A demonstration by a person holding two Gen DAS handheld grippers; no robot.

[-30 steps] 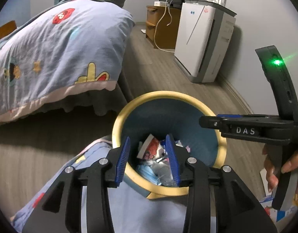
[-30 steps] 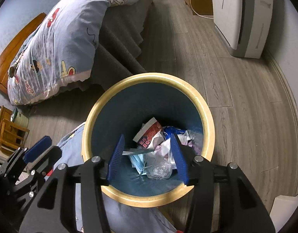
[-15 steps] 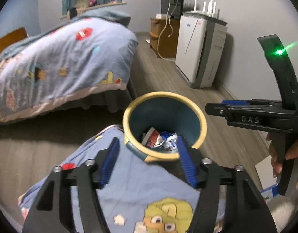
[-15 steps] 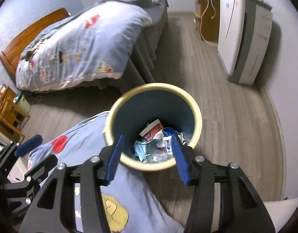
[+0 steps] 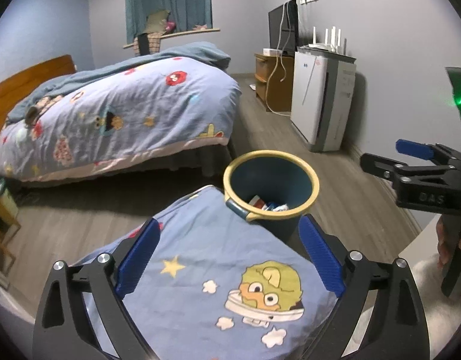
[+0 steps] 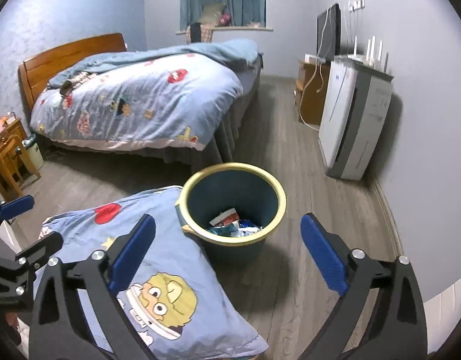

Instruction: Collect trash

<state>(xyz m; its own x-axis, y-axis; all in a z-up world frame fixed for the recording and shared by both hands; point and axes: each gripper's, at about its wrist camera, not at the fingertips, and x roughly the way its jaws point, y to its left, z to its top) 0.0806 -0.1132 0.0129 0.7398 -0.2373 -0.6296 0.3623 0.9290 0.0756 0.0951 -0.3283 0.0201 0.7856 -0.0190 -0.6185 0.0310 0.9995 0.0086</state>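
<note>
A dark teal trash bin with a yellow rim (image 5: 312, 184) (image 6: 278, 201) stands on the wood floor. Crumpled wrappers and plastic trash (image 5: 270, 205) (image 6: 233, 225) lie at its bottom. My left gripper (image 5: 227, 258) is open and empty, raised above a cartoon pillow and well back from the bin. My right gripper (image 6: 227, 255) is open and empty, high above the floor with the bin between and beyond its fingers. The right gripper also shows at the right edge of the left wrist view (image 5: 410, 162).
A blue cartoon pillow (image 5: 218, 276) (image 6: 158, 273) lies beside the bin, touching its rim. A bed with a blue duvet (image 6: 140, 102) stands behind. A white air purifier (image 6: 353, 120) and a wooden cabinet (image 5: 272, 81) line the right wall. A small wooden stool (image 6: 8, 156) is at left.
Both grippers have pulled up and back from inside the bin mouth and opened wider. The bin now looks smaller and farther; the pillow fills the foreground.
</note>
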